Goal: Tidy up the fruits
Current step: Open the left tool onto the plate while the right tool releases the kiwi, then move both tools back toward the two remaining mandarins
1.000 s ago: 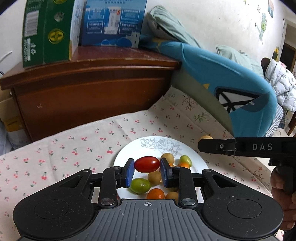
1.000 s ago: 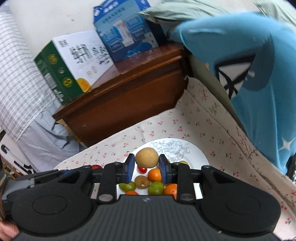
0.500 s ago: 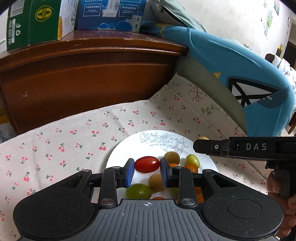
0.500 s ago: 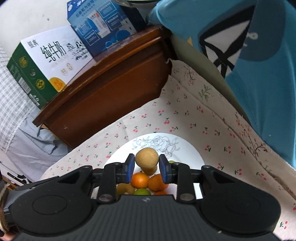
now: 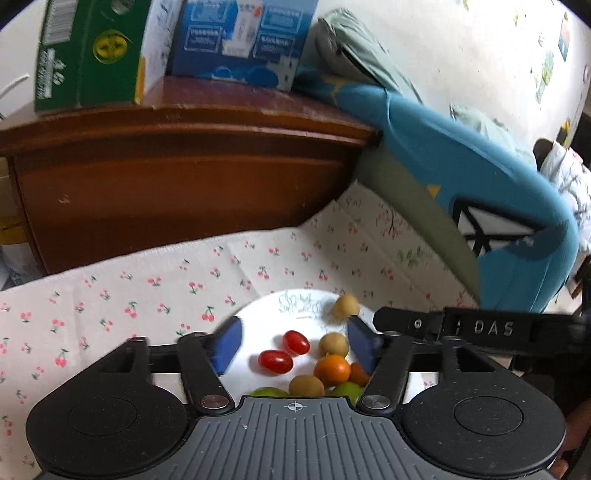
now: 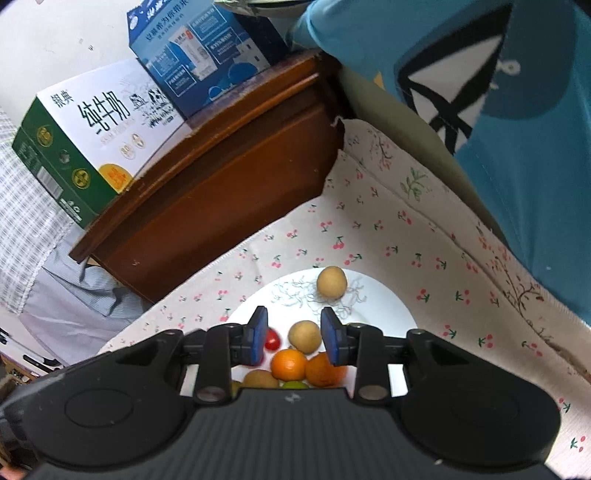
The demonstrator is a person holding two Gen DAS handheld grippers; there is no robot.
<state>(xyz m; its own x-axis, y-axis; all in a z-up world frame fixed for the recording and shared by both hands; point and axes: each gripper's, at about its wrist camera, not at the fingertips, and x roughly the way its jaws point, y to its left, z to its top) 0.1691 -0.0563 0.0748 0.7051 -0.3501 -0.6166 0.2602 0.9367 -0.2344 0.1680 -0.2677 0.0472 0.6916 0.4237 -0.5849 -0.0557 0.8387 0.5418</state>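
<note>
A white plate (image 5: 258, 314) on the cherry-print cloth holds several small fruits. In the left wrist view my left gripper (image 5: 293, 345) hovers over it, its jaws opening wide, nothing pressed between the blue pads. Two red tomatoes (image 5: 275, 361) lie loose on the plate below the gap, beside an orange (image 5: 331, 369) and brown longans (image 5: 333, 343). My right gripper (image 6: 295, 338) also hangs over the plate (image 6: 384, 306) with its jaws opening slightly. A tan round fruit (image 6: 331, 282) rests free on the plate just beyond its fingertips. Another brown fruit (image 6: 304, 336) lies lower between the pads, untouched.
A dark wooden cabinet (image 5: 177, 177) stands behind the cloth, carrying a green carton (image 5: 92, 55) and a blue carton (image 5: 240, 33). A blue cushion (image 5: 461, 177) borders the right side. The right tool's black side bar (image 5: 480, 328) crosses just right of the plate.
The left jaws have spread and the red tomato they held now lies on the plate. The right jaws have parted and the tan fruit sits on the plate's far part.
</note>
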